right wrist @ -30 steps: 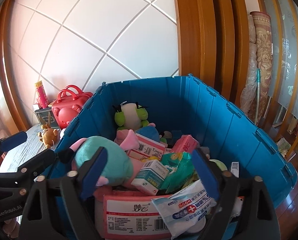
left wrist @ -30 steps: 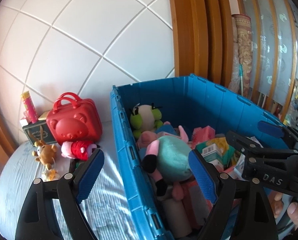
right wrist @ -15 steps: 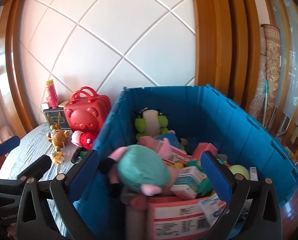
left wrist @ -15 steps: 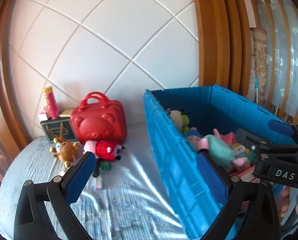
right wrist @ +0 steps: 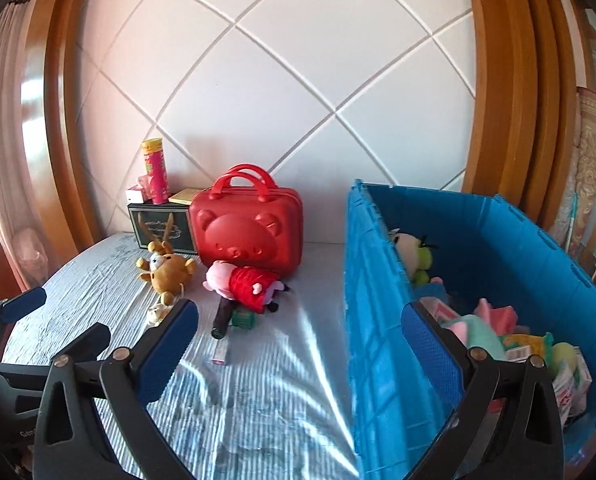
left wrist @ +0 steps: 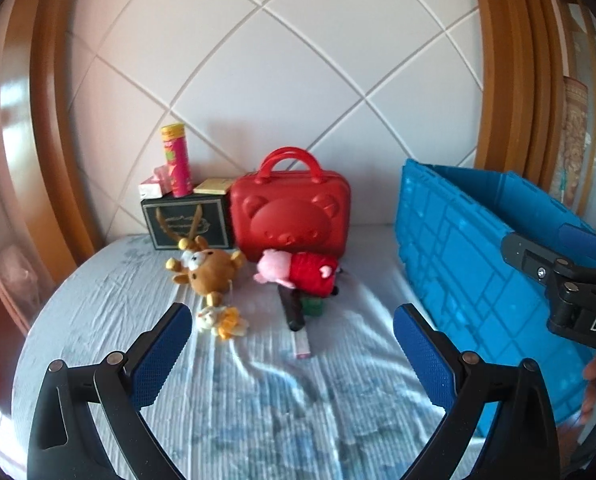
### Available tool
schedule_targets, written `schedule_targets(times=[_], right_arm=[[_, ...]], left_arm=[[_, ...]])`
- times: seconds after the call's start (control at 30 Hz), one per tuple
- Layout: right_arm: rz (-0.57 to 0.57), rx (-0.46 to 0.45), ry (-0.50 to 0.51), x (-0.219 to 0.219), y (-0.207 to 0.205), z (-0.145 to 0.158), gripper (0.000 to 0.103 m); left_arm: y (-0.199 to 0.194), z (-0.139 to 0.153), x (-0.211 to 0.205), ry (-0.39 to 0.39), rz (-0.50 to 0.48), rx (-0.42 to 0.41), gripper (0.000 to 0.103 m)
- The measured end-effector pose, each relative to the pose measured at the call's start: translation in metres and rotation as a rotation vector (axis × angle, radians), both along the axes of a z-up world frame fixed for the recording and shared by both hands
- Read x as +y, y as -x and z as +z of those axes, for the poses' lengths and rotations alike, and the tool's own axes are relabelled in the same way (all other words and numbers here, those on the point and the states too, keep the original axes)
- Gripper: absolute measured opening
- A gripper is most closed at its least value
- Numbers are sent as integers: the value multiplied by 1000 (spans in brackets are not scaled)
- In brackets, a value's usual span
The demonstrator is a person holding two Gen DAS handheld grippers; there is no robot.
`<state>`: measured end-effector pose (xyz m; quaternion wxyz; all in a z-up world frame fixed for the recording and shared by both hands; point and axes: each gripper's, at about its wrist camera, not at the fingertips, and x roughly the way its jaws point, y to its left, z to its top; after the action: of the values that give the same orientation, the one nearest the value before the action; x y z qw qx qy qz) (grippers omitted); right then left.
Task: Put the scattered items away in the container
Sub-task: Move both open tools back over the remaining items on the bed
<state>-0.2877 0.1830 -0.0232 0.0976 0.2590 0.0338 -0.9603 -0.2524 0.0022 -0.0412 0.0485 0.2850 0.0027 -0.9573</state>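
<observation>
Left wrist view: left tool spread wide and empty, low over the bed, aimed at the leftover clutter, presumably to line up the next pick. Deer and pig lying just in front of the red case, apart from each other; small plush nearer the tool; dark tube partly under the pig, green block touching it, pink stick closest of all. Crate off to the right, well apart from these.

Right wrist view: right tool likewise released, holding nothing, straddling the crate's near wall, so poised between pile and drop spot. Crate already well stocked with toys and packets; same scattered group waiting on the bed beside the case.
</observation>
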Motion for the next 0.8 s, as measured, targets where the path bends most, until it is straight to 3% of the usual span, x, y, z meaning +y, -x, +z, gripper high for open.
schedule_targets(times=[0.3,0.67,0.8], right_arm=[[24,-160,-8,-81,31,-57,103],[85,-272,-4,-101,76,-105,103],[110,-321,-6,-102,94,-127,103]], left_arm=[[21,-48,-86,-8,71,-132,102],[54,-87,-105,-19,148,-224,102],[64,-113,-118,-41,168,-292,102]])
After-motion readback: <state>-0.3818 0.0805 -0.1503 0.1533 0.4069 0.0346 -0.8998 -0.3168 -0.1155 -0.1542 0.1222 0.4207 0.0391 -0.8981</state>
